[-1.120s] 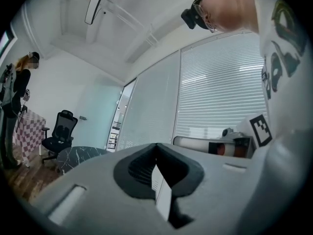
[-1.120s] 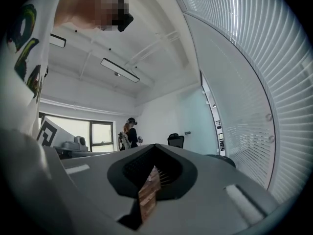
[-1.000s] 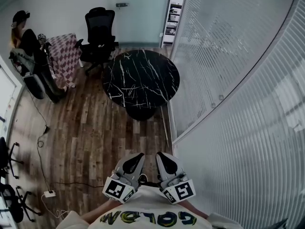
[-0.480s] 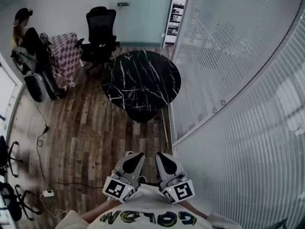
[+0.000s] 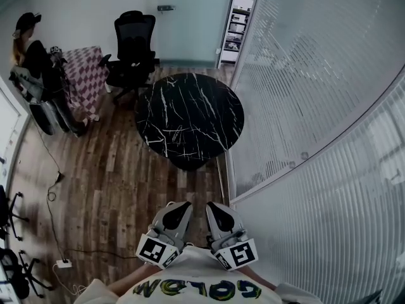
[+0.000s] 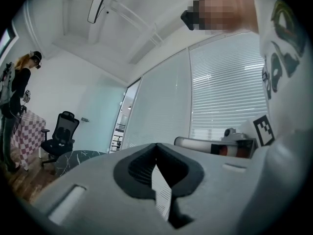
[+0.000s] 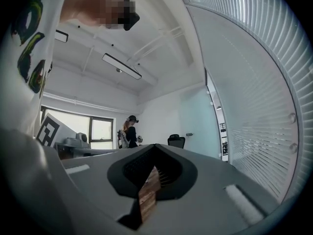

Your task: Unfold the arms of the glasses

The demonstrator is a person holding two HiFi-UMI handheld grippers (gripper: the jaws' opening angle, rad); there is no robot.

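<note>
Room: office with a wood-plank floor (image 5: 114, 182), pale walls and a frosted glass door (image 5: 190, 24) at 12 o'clock in the head view.
Glass wall: slatted blinds (image 5: 316, 138) cover it, sweeping from 1 o'clock round to 5 o'clock.
Table: round, black marble top with white veins (image 5: 190, 116), at 12 o'clock ahead of the grippers and well apart from them.
Chair: black mesh office chair (image 5: 131, 43) at 11 o'clock, just beyond the table.
Checked cloth: red-and-white, over a small table (image 5: 82, 75) at 10 o'clock.
Other person: stands at 10 o'clock beside the checked cloth (image 5: 31, 49), in dark clothes and a cap.
Power strip: white, on the floor at 8 o'clock (image 5: 63, 264), with a cable trailing from it.
Left gripper: at 6 o'clock, close to the wearer's body (image 5: 179, 206); its own view shows the jaws pressed together at the tips (image 6: 156, 146), nothing between them.
Right gripper: just beside the left one, at its 3 o'clock (image 5: 215, 206); jaws likewise fully together (image 7: 155, 146), holding nothing.
Marker cubes: one on each gripper, left (image 5: 155, 251) and right (image 5: 237, 253), each face a black-and-white square code with no readable words.
Shirt: white (image 5: 196, 277) at 6 o'clock, with yellow-green block letters seen upside down; "GOLD" seems to be part of it, the rest is unclear.
Glasses: cannot be made out in any view.
</note>
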